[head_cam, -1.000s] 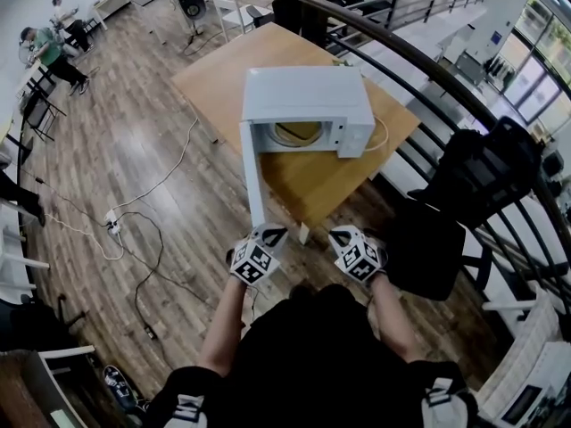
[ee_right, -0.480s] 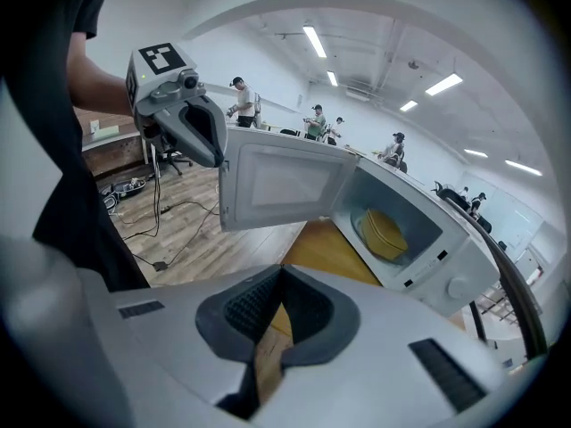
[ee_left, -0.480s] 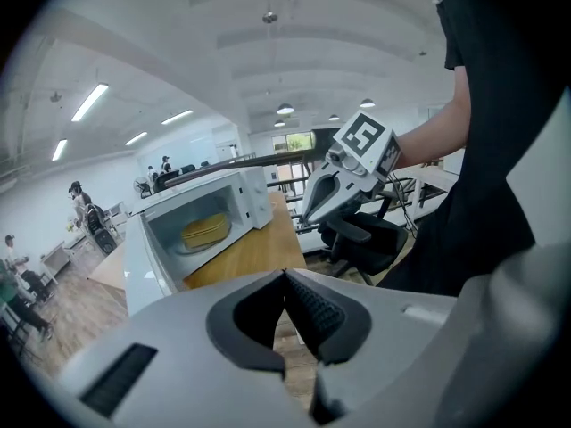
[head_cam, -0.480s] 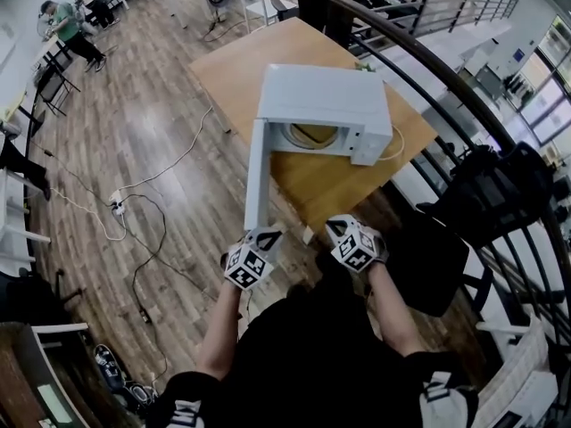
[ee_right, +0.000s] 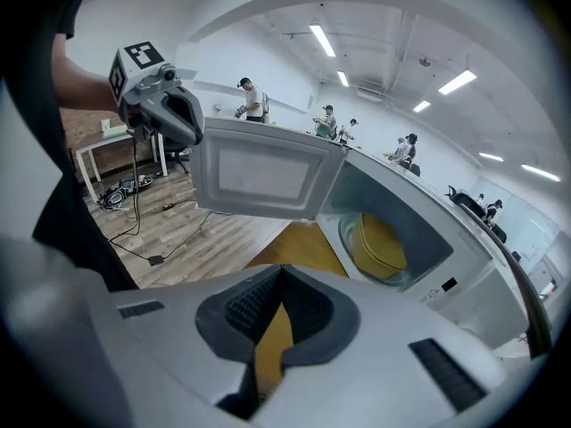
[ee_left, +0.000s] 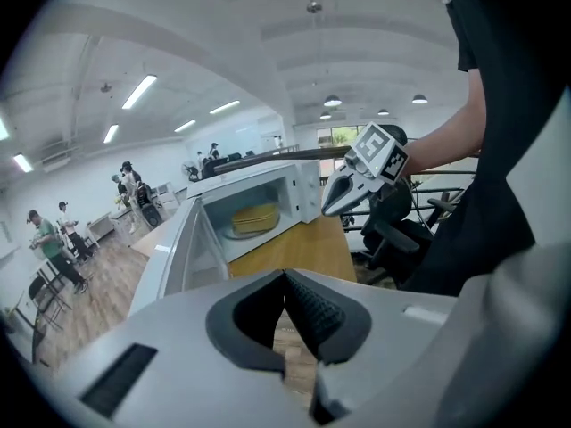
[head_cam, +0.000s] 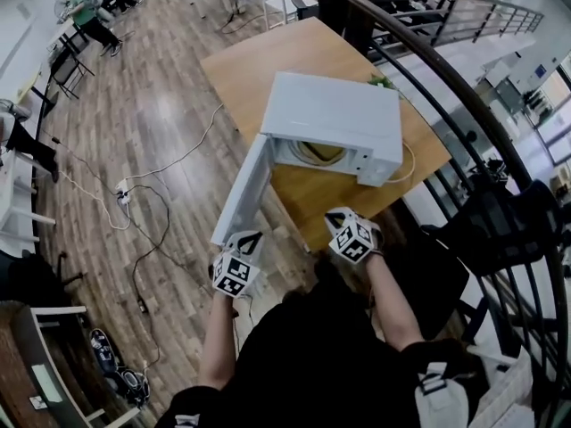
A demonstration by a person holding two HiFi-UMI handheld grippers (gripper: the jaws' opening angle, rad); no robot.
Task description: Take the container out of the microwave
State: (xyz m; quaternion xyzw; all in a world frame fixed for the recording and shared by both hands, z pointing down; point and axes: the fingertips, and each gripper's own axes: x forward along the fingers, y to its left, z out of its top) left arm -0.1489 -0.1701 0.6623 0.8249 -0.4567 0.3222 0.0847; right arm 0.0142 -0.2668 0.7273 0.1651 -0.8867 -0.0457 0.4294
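Yellow and round, the container [ee_right: 381,244] sits inside the open cavity of the white microwave [head_cam: 337,112]. It rests on what looks like a glass turntable, though the wide-angle picture is too soft for us to be sure. The microwave stands on a wooden table [head_cam: 268,56] in the upper middle of the head view. Its door [head_cam: 241,193] is swung fully out toward the lower left.

Our left gripper [ee_left: 285,276] is just beside the door's free end, left of centre in the head view. Its jaws are pressed together tip to tip, with nothing between them. Our right gripper [ee_right: 282,270] is held lower centre in that view, in front of the table's near edge and well apart from the container. Its jaws are likewise closed and empty.

Plank floor [head_cam: 152,123] fills the left of the head view, and a dark railing [head_cam: 482,125] curves down the right.
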